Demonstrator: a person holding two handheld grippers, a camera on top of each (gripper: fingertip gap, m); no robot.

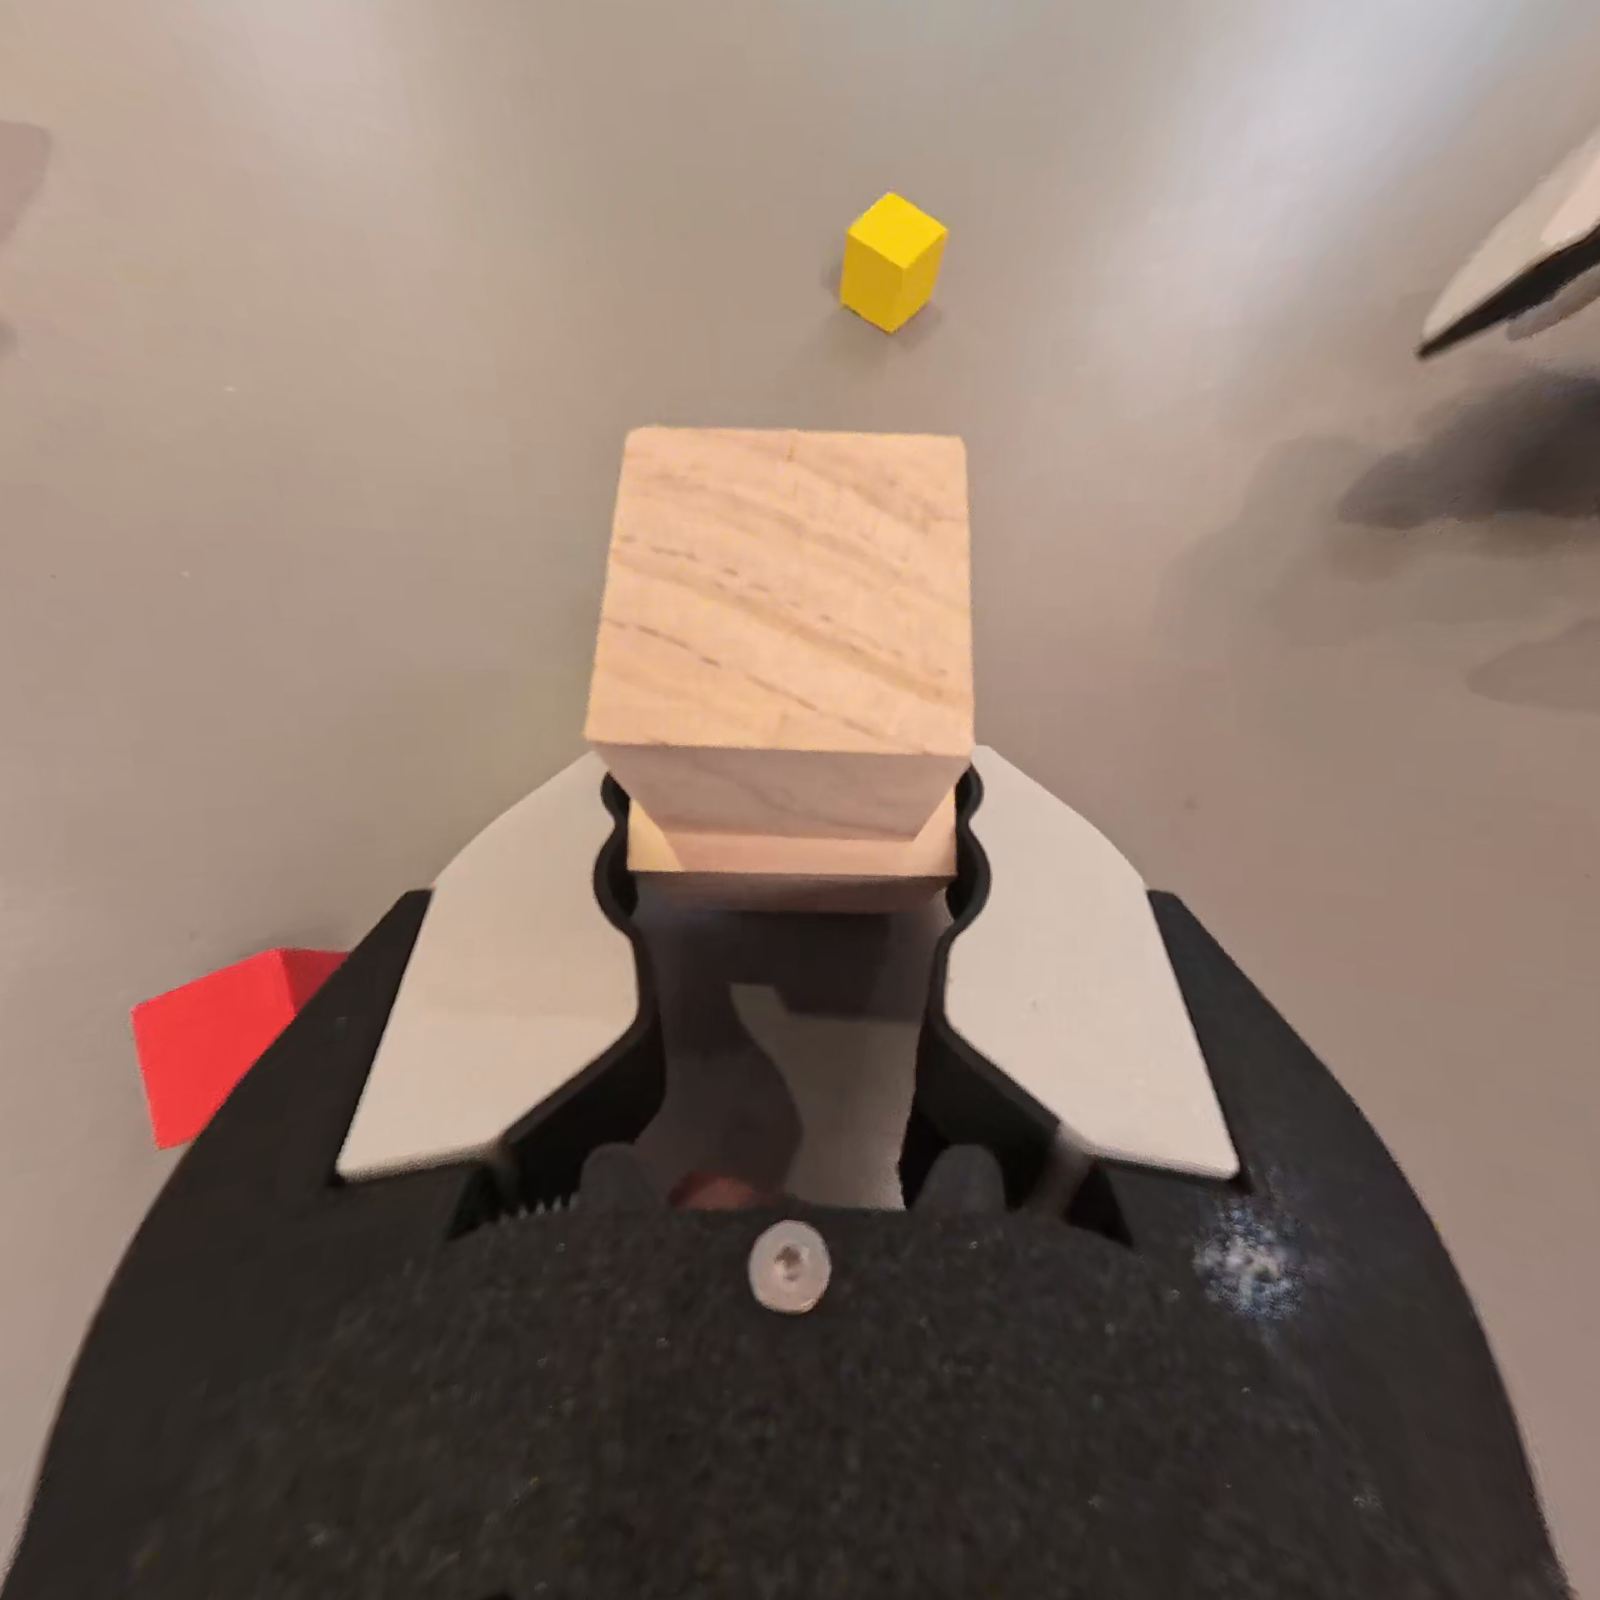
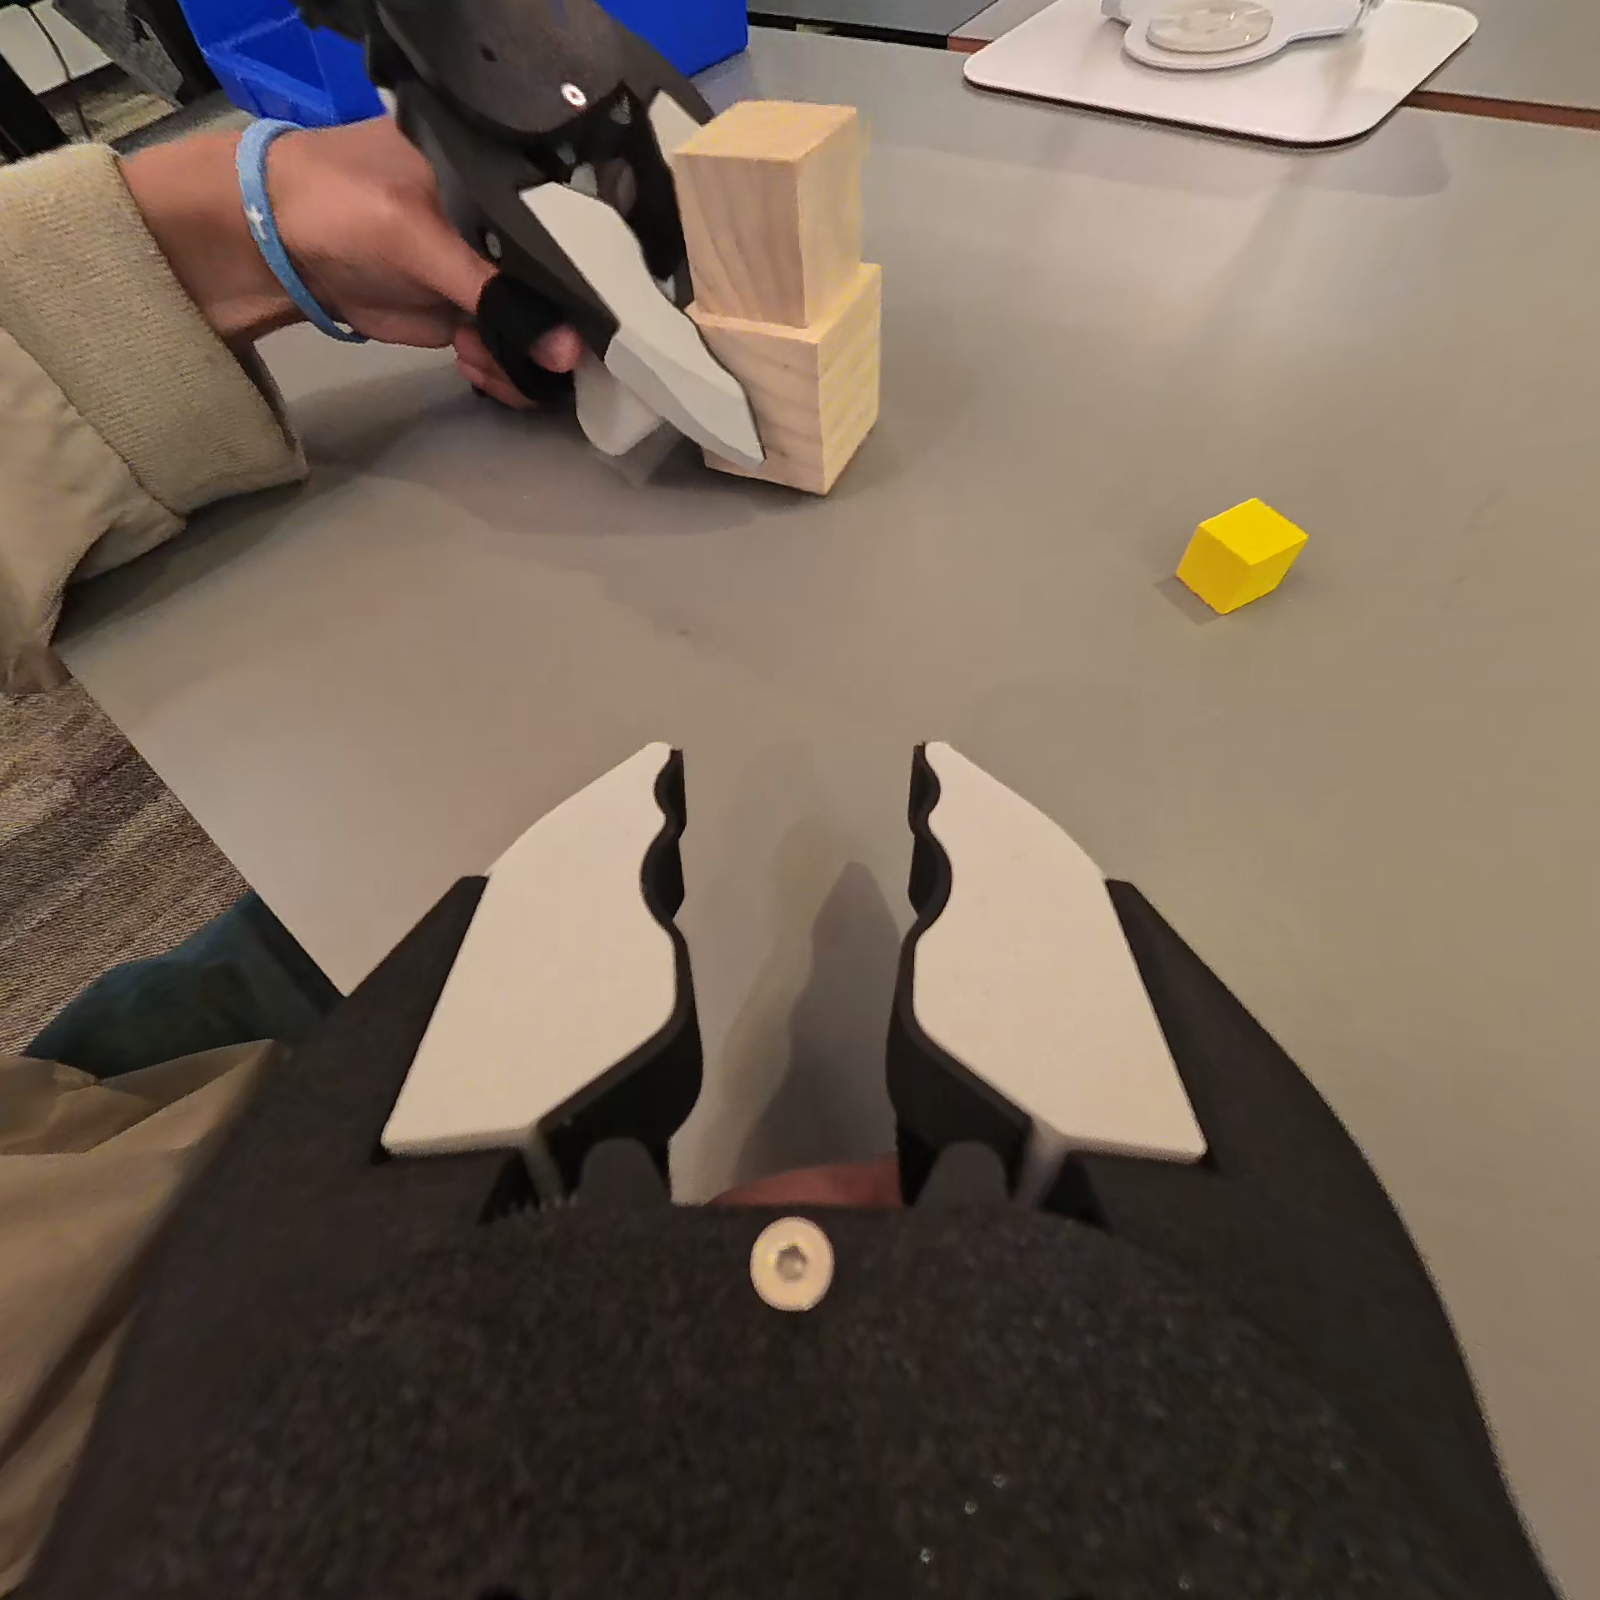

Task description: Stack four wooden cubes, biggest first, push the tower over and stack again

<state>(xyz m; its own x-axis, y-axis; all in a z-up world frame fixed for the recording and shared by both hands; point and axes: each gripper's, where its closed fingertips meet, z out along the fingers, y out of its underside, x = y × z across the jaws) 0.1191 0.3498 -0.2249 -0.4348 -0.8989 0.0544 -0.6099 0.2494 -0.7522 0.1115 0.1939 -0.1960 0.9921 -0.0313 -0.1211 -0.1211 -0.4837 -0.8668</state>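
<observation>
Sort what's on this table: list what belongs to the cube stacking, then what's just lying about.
Belongs to the job:
larger plain wooden cube, bottom of the stack
smaller plain wooden cube, on top of it
yellow cube
red cube

Lying about:
white tray, far corner
blue bin, beyond the table

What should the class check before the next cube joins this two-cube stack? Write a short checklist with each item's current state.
1. Biggest wooden cube at the bottom: ok.
2. Second wooden cube resting on it: ok, though set toward one side.
3. Left tongs clear of the stack: not ok, they straddle the bottom cube.
4. Right tongs open and empty: ok.
5. Red cube in reach: cannot tell, partly hidden.
6. Yellow cube free on the table: ok.
</observation>
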